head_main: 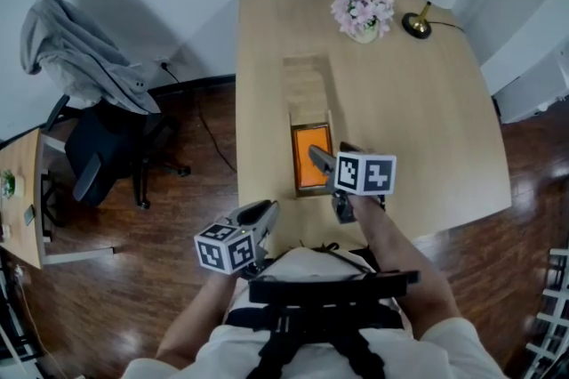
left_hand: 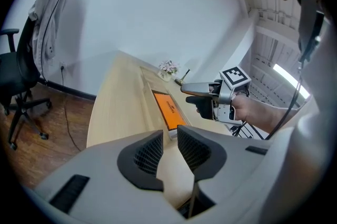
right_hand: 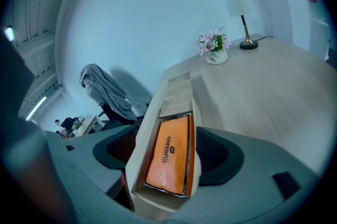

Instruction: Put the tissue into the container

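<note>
An orange tissue pack point(head_main: 307, 168) point(right_hand: 171, 152) lies flat inside the long wooden container point(head_main: 294, 157) point(right_hand: 138, 160) on the table. The container's slatted lid point(head_main: 305, 84) point(right_hand: 176, 92) is slid back toward the far end. My right gripper point(head_main: 322, 162) point(right_hand: 164, 149) is at the container's near end, open wide, with the box showing between its jaws; I cannot tell whether they touch the walls. My left gripper point(head_main: 265, 213) point(left_hand: 169, 152) hangs off the table's near left corner, a narrow gap between its pads and nothing in it. From there the pack point(left_hand: 168, 108) and right gripper point(left_hand: 188, 89) are in sight.
A pot of pink flowers point(head_main: 363, 14) and a brass lamp point(head_main: 418, 23) stand at the table's far edge. An office chair with a grey jacket point(head_main: 84, 57) is on the wooden floor to the left, and a small desk point(head_main: 20, 195) at far left.
</note>
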A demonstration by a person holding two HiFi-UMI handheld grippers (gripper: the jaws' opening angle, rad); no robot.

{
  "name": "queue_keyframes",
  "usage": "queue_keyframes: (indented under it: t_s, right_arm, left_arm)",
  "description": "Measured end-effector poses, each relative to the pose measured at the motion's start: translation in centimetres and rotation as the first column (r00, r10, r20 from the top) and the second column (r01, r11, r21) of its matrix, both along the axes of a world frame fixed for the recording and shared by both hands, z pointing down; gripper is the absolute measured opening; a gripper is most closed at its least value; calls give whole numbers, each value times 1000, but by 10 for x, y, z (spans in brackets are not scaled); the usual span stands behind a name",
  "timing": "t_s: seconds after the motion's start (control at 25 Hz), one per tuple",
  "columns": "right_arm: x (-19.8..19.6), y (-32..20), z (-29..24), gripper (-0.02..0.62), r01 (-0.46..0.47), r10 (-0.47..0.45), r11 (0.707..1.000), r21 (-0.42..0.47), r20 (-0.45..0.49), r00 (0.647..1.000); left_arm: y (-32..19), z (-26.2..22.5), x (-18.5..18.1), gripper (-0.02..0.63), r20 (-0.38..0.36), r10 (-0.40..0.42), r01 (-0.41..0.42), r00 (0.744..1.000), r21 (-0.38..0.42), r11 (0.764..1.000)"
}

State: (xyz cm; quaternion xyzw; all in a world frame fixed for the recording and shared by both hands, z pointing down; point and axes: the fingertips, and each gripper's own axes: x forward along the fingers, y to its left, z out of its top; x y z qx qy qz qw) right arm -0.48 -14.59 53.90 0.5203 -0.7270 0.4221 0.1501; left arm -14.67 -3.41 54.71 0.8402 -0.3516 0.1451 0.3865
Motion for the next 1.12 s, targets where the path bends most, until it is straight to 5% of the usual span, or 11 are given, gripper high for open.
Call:
queue_keyframes:
  t_s: [0.52,1.12]
  right_arm:
    - [57,30,-9,89,3,-2,1000,26,-45,999]
    - [109,66,-23,38,91,-86,995,50,-87,992]
  left_arm:
    - [11,-12,41,14,-51,70,-69,996,19,997]
    - [24,-25,74,2,-92,61,-59,994,20,998]
